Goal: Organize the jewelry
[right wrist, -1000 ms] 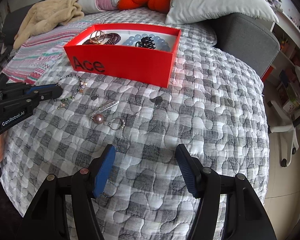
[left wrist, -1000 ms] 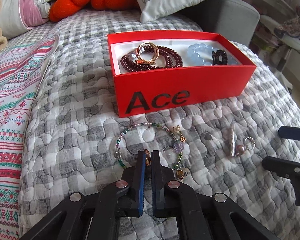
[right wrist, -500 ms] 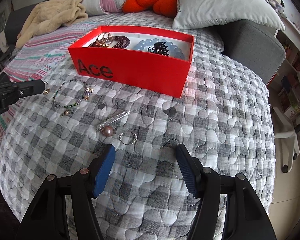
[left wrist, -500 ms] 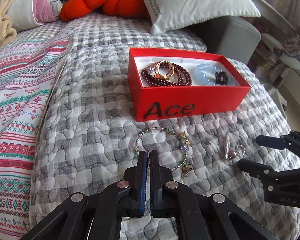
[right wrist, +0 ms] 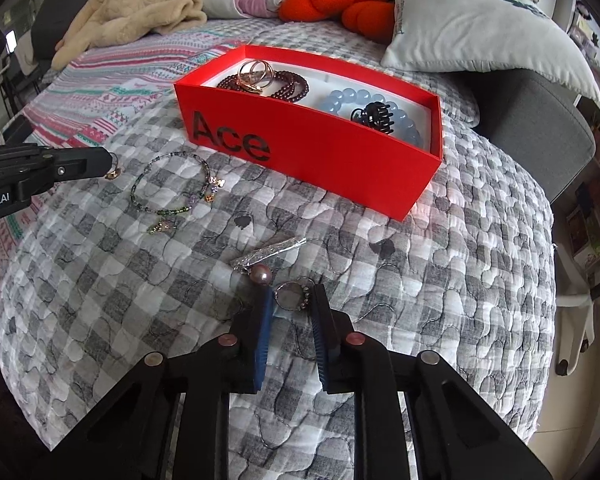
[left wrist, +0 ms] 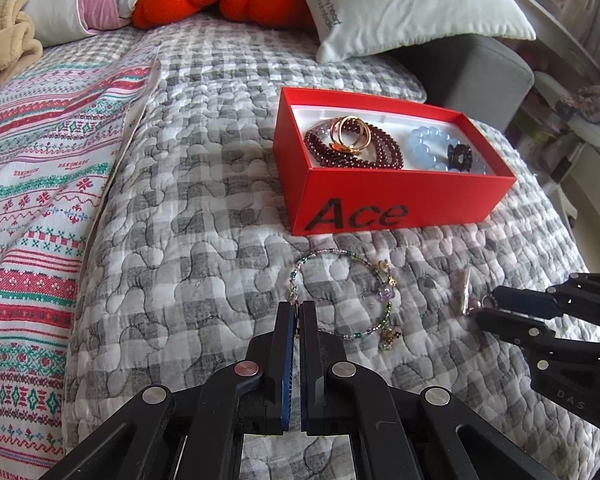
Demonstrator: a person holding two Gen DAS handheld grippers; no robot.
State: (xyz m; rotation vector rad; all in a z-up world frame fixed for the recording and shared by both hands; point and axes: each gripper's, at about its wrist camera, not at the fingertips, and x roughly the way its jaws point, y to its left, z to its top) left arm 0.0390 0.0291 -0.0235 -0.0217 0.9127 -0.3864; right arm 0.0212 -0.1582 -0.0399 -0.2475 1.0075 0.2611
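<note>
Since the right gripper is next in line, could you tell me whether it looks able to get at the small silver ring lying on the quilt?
Probably yes. The right gripper already straddles the silver ring, its jaws closing with the ring between them. The pearl pendant lies just beside the left finger, outside the gap, and nothing else crowds it.

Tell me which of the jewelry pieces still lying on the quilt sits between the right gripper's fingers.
The small silver hoop ring: the right gripper is closing around it. The pearl pendant lies just beyond, and the beaded charm bracelet sits far off by the red box.
</note>
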